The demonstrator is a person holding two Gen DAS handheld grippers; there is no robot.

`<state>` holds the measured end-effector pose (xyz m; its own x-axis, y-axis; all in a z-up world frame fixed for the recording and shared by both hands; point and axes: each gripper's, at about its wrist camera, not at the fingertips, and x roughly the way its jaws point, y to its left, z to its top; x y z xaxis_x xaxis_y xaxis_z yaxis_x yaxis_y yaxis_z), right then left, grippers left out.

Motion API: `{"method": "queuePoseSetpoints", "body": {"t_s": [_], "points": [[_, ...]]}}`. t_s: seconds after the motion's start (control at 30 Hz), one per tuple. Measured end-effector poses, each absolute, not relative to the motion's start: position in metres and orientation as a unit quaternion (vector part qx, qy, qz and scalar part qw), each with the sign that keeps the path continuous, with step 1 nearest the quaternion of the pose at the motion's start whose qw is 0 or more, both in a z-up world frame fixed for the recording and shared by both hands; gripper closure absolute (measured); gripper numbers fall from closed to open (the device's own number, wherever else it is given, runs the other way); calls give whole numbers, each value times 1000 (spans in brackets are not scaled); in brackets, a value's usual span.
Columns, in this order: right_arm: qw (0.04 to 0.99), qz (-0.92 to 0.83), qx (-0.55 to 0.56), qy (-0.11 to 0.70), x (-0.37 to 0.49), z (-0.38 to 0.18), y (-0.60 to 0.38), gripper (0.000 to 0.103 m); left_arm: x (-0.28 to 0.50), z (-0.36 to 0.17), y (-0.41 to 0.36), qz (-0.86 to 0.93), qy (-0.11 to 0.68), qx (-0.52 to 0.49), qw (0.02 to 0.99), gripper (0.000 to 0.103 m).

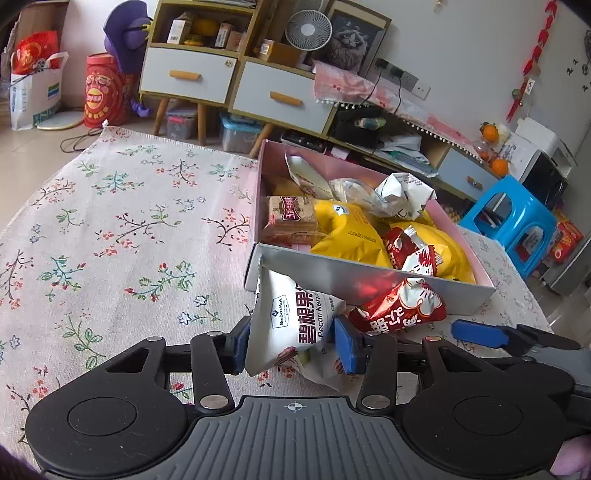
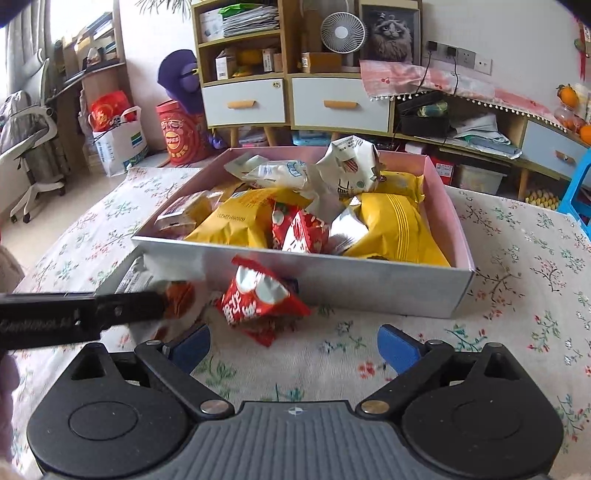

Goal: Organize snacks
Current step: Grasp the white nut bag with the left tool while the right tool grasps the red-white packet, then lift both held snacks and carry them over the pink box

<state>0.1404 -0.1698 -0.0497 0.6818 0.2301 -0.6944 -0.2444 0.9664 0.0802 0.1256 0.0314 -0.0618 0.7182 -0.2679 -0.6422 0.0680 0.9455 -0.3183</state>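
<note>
My left gripper [image 1: 295,343] is shut on a white pecan packet [image 1: 291,321], held just in front of the near wall of the snack box [image 1: 332,273]. The box holds yellow bags [image 1: 347,232], a brown biscuit pack [image 1: 291,218], red packets and white packets. A red packet [image 1: 399,310] lies on the cloth beside the held packet. In the right wrist view my right gripper [image 2: 293,347] is open and empty, just short of that red packet [image 2: 258,299], which rests against the box [image 2: 369,280]. The left gripper's arm [image 2: 81,317] crosses at the left.
The table has a floral cloth [image 1: 110,221]. Behind it stand drawer cabinets [image 1: 229,81], a fan [image 1: 308,29], a red drum [image 1: 103,92] and a blue stool [image 1: 513,218] at the right.
</note>
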Motion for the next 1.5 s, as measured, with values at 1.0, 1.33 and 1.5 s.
{"method": "queuePoseSetpoints", "body": {"t_s": [1.0, 1.33, 1.5], "points": [[909, 150, -23, 389, 142, -32, -158, 81, 121, -45, 41, -75, 384, -157, 907, 71], [906, 149, -19, 395, 117, -22, -187, 83, 110, -30, 44, -78, 380, -176, 905, 71], [908, 129, 12, 398, 111, -9, -204, 84, 101, -16, 55, -75, 374, -197, 903, 71]]}}
